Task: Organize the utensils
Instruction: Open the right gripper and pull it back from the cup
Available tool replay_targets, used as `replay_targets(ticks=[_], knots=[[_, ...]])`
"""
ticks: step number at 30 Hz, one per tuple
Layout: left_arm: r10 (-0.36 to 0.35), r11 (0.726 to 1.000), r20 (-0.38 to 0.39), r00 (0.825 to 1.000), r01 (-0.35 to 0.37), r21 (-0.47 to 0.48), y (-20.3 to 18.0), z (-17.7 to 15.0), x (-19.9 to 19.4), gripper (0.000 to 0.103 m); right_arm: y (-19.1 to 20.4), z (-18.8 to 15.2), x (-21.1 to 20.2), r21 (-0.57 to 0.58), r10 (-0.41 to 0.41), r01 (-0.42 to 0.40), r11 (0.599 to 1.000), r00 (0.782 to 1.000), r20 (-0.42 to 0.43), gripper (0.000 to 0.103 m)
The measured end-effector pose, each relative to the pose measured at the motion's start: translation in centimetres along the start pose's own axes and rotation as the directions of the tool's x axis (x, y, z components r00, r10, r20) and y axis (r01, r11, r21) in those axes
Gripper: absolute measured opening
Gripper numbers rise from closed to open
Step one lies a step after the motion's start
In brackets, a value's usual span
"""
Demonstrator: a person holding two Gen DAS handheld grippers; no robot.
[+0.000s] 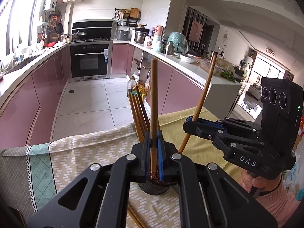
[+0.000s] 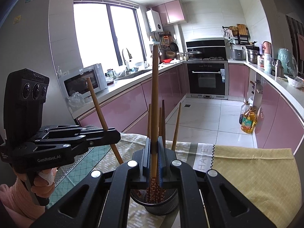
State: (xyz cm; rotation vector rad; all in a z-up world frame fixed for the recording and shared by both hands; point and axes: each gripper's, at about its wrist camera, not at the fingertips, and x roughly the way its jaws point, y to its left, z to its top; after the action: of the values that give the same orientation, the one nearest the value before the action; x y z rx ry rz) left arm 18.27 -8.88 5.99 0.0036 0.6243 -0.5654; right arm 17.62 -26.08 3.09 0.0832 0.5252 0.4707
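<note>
A black mesh cup (image 1: 152, 189) stands on the patterned tablecloth (image 1: 85, 152), with several wooden chopsticks (image 1: 137, 112) leaning in it. My left gripper (image 1: 153, 139) is shut on one upright chopstick (image 1: 153, 95); its lower end reaches into the cup. From the right, my right gripper (image 1: 189, 122) is shut on a tilted chopstick (image 1: 207, 87), whose lower end is by the cup's rim. In the right wrist view, the right gripper (image 2: 154, 144) clamps its chopstick (image 2: 154, 95) over the cup (image 2: 153, 204), patterned end inside. The left gripper (image 2: 116, 134) holds its chopstick (image 2: 98, 104) beside it.
More loose chopsticks (image 1: 135, 217) lie on the cloth near the table's front edge. A plain yellow cloth (image 2: 256, 171) covers the table's right part. Beyond the table are the tiled floor, pink cabinets and oil bottles (image 2: 248, 120). A hand in a pink sleeve (image 1: 273, 205) holds each gripper.
</note>
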Motion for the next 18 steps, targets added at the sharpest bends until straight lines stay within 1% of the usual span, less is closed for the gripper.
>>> replay_targets(ticks=[9,18], knots=[[0.009,1.0,-0.057,0.998,-0.009,0.005,0.6,-0.6,1.8,0.007,-0.5,-0.8,2.3,0.007,-0.008,0.008,1.0,0.997,-0.078,0.006],[0.033,0.999,-0.093,0.995,-0.033,0.0,0.9,-0.5,3.8,0.007,-1.0,-1.1,3.9,0.027,-0.013,0.016,0.999,0.994,-0.106,0.006]])
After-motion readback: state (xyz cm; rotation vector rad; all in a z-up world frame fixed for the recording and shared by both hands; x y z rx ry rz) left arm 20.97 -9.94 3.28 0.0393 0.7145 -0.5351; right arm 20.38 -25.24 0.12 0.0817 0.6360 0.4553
